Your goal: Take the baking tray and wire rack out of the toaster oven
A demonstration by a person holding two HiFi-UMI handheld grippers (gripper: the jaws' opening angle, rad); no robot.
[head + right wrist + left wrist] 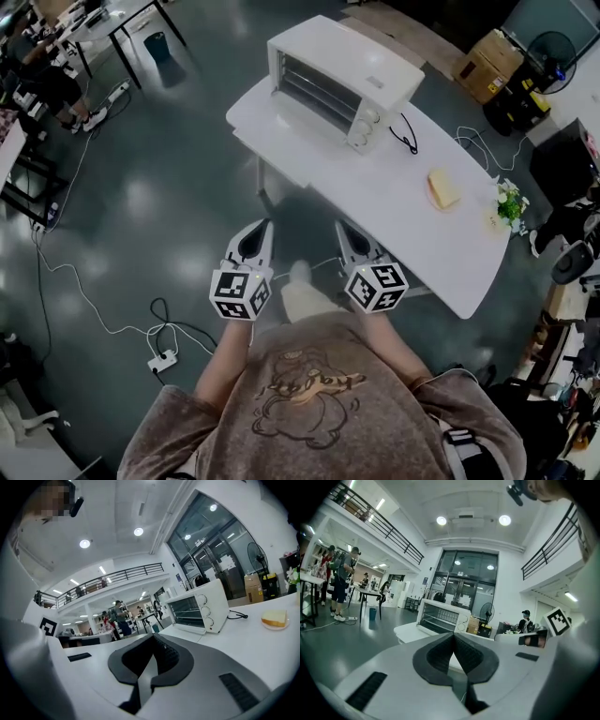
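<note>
Currently you hold the left hand-held gripper (263,226) and the right hand-held gripper (346,226) side by side in front of your chest, both pointing ahead and slightly down toward the table (424,246). In the left gripper view the jaws of the left hand-held gripper (453,635) are pressed together with nothing between them, and the right gripper view shows the same for the right hand-held gripper (152,636): closed and empty. The left one hangs over the grey floor (159,216), while the right one sits just at the near edge of the table. The toaster oven (342,80) stands well apart from both, at the far left end of the table, its glass front turned toward you and its three knobs on the right side. The door looks shut, and thin bars of the wire rack (317,91) show through the glass; you cannot make out the baking tray inside from any view. A black cord (405,134) lies on the table just right of the oven, a slice of bread (442,189) farther right, and a small bunch of flowers (511,204) near the right end. A white power strip (161,360) lies on the floor to your left.
</note>
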